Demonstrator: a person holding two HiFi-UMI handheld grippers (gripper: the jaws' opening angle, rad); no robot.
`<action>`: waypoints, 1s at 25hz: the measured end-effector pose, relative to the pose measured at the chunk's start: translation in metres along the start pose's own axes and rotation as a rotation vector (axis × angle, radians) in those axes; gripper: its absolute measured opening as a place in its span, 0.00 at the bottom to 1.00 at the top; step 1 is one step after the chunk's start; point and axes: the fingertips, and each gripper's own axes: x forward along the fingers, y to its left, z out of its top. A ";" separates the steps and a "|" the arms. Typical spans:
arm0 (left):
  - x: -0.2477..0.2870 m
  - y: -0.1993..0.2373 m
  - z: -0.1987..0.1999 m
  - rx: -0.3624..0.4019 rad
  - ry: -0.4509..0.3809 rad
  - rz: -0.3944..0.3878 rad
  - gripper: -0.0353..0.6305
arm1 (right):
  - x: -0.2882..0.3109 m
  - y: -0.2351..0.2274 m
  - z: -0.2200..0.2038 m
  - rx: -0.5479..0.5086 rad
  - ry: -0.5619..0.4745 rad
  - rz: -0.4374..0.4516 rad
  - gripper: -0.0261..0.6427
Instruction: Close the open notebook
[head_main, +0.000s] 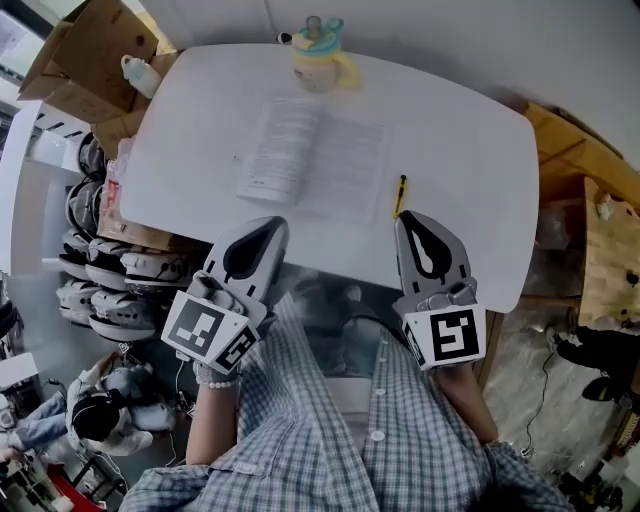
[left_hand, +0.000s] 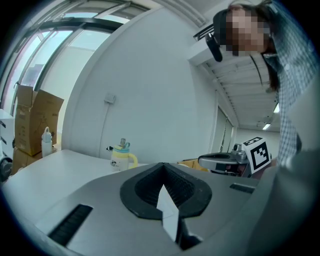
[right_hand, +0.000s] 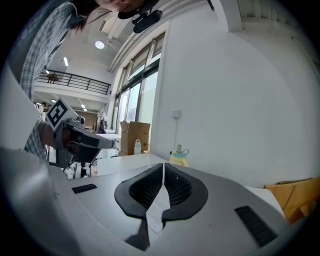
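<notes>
White tabletop (head_main: 200, 120), plain wall behind, bright room. Notebook (head_main: 310, 155) lies open and flat near the middle, both pages up, spine running away from me. Pen (head_main: 400, 195) sits just beside the right page's near corner. Lidded cup with a yellow handle (head_main: 320, 55) stands close beyond the far edge of the pages. Cardboard boxes (head_main: 90, 50) stand off the tabletop's left end.

Left tool (head_main: 272, 226) hovers at the near edge, below the left page and apart from it; jaws together, nothing between them. Right tool (head_main: 408, 218): jaws together, empty, near the pen's near end, apparently not touching it.

Step in hand: approach. Closing not begun.

Next move, my judgement: slip one tool tip under a page's outer edge, lift that whole half, and swing it over the spine while the other tool steadies the opposite half. Risk: catching single sheets only, or nudging the pen.
</notes>
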 end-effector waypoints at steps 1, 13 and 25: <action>0.000 0.006 -0.003 -0.010 0.007 0.003 0.06 | 0.004 0.003 0.001 0.000 0.004 0.002 0.08; 0.006 0.072 -0.044 -0.127 0.086 0.069 0.06 | 0.045 0.018 -0.004 0.000 0.067 0.022 0.08; 0.013 0.130 -0.093 -0.474 0.141 0.146 0.06 | 0.077 0.029 -0.014 0.013 0.113 0.050 0.08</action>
